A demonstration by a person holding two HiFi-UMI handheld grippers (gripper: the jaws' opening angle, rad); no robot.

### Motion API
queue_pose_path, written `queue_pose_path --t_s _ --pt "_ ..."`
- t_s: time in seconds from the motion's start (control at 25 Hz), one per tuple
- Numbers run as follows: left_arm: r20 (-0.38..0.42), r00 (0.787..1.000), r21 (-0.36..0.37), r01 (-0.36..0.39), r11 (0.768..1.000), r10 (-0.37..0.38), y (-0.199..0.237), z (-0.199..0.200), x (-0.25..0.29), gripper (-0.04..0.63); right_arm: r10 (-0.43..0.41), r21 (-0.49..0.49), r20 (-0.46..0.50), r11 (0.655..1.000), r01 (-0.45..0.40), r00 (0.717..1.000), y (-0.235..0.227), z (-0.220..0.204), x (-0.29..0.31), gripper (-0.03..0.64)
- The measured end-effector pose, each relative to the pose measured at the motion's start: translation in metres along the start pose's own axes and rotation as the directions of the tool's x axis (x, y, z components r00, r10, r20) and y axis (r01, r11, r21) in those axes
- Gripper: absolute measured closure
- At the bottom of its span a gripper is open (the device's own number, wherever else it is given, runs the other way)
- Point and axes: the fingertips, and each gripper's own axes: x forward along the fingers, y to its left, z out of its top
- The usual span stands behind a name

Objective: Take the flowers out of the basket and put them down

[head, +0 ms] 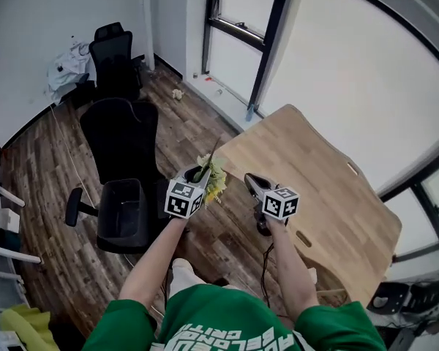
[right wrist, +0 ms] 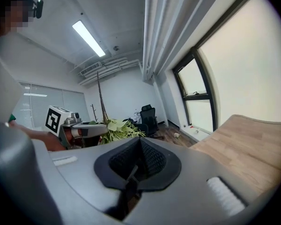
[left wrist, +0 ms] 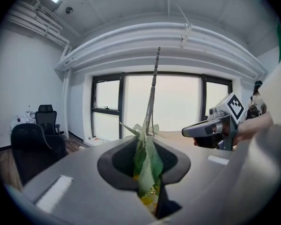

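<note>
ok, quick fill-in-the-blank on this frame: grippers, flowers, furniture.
1. The left gripper is shut on flowers with ___ blooms.
2. The right gripper has its jaws together with ___ between them.
3. The table has a top made of ___.
4. The nearer office chair is ___ in colour.
Missing words: yellow; nothing; wood; black.

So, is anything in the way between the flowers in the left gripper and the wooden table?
Only the right gripper, shut and empty, held beside the flowers on the table side. The left gripper grips the flowers near the table's corner, and no object shows on the wood there.
</note>
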Motion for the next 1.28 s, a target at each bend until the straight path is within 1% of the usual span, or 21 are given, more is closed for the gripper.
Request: queue_pose_path --t_s 0.12,0.2,0.32,0.44,0.56,0.68,0.92,1.08,1.16,1.28 --pt "-0.006 0.997 0.039 0.079 0.996 -0.079 -0.051 0.01 0.023 0.52 -0.077 0.026 0.04 0.997 0.076 0.996 -0.026 -0.003 -0.057 0.611" --pt "-0.012 0.99 0.067 0.142 0.988 -0.141 -0.09 0.016 0.042 0.52 -0.143 0.052 0.074 0.989 0.139 0.987 -0.048 -0.005 -0.099 0.611" --pt "-0.025 0.973 0.1 0.232 0.968 -0.23 -0.15 0.022 0.07 0.52 -0.241 0.096 0.111 0.968 0.231 0.964 -0.079 -0.015 -0.161 0.611" --pt "-0.042 0.948 0.128 0.318 0.939 -0.315 -0.21 0.025 0.092 0.52 -0.33 0.136 0.131 0.94 0.313 0.935 -0.105 -0.028 -0.221 0.611" --pt "-0.064 0.915 0.152 0.402 0.903 -0.397 -0.267 0.025 0.111 0.52 -0.416 0.178 0.154 0.904 0.389 0.896 -0.125 -0.039 -0.278 0.611" --pt "-0.089 0.878 0.161 0.479 0.863 -0.47 -0.32 0.022 0.126 0.52 -0.496 0.22 0.165 0.861 0.458 0.853 -0.14 -0.055 -0.332 0.611" --pt "-0.125 0.8 0.175 0.6 0.781 -0.586 -0.409 0.014 0.144 0.519 -0.62 0.288 0.172 0.775 0.562 0.766 -0.158 -0.087 -0.422 0.611" --pt "-0.167 0.747 0.193 0.664 0.722 -0.643 -0.454 0.003 0.151 0.518 -0.673 0.322 0.179 0.729 0.604 0.717 -0.166 -0.1 -0.461 0.612" --pt "-0.181 0.726 0.195 0.687 0.7 -0.663 -0.471 0.0 0.156 0.518 -0.695 0.337 0.181 0.709 0.62 0.696 -0.167 -0.105 -0.476 0.611" --pt "-0.19 0.699 0.191 0.715 0.672 -0.689 -0.492 -0.005 0.164 0.52 -0.72 0.353 0.175 0.683 0.64 0.672 -0.172 -0.116 -0.494 0.612"
